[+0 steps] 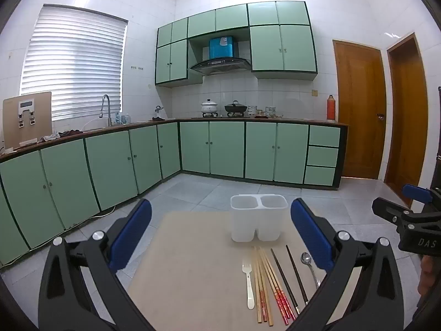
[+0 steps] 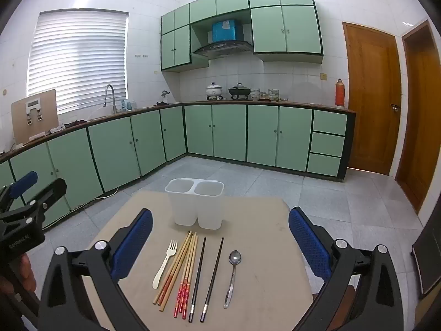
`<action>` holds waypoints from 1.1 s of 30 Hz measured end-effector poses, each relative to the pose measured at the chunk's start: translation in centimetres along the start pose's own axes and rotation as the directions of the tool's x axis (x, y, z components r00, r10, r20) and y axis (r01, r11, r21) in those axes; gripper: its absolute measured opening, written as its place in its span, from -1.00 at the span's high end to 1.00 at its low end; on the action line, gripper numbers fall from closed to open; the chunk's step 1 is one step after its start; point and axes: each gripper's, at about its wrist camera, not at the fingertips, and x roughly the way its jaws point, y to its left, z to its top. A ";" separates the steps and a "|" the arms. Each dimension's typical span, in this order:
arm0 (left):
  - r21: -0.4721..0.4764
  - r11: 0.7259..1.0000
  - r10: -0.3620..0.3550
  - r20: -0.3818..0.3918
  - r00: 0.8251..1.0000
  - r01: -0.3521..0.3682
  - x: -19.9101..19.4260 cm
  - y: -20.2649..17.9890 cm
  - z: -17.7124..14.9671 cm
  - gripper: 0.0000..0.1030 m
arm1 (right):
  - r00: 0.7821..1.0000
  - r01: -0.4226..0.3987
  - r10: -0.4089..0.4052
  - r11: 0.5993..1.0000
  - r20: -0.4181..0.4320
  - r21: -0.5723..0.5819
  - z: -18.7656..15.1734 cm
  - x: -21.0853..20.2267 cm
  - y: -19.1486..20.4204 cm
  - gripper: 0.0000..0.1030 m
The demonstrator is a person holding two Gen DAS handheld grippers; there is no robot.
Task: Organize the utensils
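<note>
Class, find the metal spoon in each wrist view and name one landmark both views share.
Left wrist view: metal spoon, lower right, rightmost utensil, partly behind the blue finger.
Right wrist view: spoon, lower centre, right of the black chopsticks.
Shared landmark: white two-compartment plastic holder.

Right gripper (image 2: 220,244) open above table (image 2: 264,215) — fork (image 2: 165,263), chopsticks (image 2: 183,271), spoon (image 2: 233,275) before holder (image 2: 195,204).

This is a kitchen in a home. Green cupboards (image 1: 226,149) run along two walls under a brown worktop (image 1: 248,120), and more green cupboards (image 1: 281,47) hang up high. A tap (image 1: 106,107) stands by the window blind (image 1: 74,66), two pots (image 1: 223,107) sit on the stove under a hood (image 1: 220,64), and two wooden doors (image 1: 361,110) are on the right.
</note>
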 end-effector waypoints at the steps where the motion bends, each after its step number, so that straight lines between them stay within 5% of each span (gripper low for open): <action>1: -0.001 1.000 0.001 0.001 1.000 -0.001 0.0 0.0 0.0 -0.90 | 1.000 0.000 0.000 1.000 0.001 0.000 0.0 0.0 0.0 -0.88; 33: -0.003 1.000 0.012 0.003 1.000 -0.012 0.8 0.3 -0.2 -0.90 | 1.000 -0.004 0.004 1.000 0.001 0.004 0.0 0.2 -0.2 -0.88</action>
